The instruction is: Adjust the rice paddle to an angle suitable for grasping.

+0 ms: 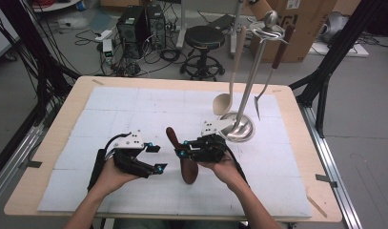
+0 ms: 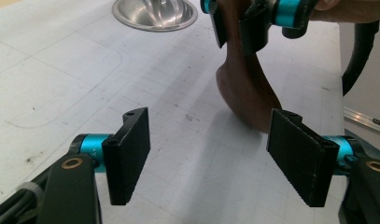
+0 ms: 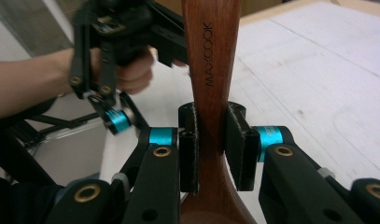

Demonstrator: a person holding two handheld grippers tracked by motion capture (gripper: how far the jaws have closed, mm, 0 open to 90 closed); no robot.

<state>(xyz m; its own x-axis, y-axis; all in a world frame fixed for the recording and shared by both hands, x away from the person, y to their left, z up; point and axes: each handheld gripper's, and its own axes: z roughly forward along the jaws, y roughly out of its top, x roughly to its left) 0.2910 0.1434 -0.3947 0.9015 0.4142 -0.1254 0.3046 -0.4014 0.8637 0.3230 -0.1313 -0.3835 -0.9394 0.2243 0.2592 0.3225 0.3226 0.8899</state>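
A dark brown wooden spoon (image 1: 188,171) hangs just above the white mat, bowl toward me and handle pointing away. My right gripper (image 1: 183,149) is shut on its neck. In the right gripper view the pads (image 3: 190,149) press both sides of the spoon (image 3: 211,70), which is marked MAXCOOK. My left gripper (image 1: 158,158) stands open just left of the spoon with nothing between its jaws. In the left gripper view the gripper (image 2: 213,154) faces the spoon's bowl (image 2: 246,93), with the right gripper (image 2: 253,18) above it.
A steel utensil stand (image 1: 239,126) sits on the mat behind the right hand. A pale wooden spoon (image 1: 227,95) and a dark-handled fork (image 1: 268,86) hang from it. The white mat (image 1: 134,109) covers most of the wooden table. A stool (image 1: 203,43) stands beyond it.
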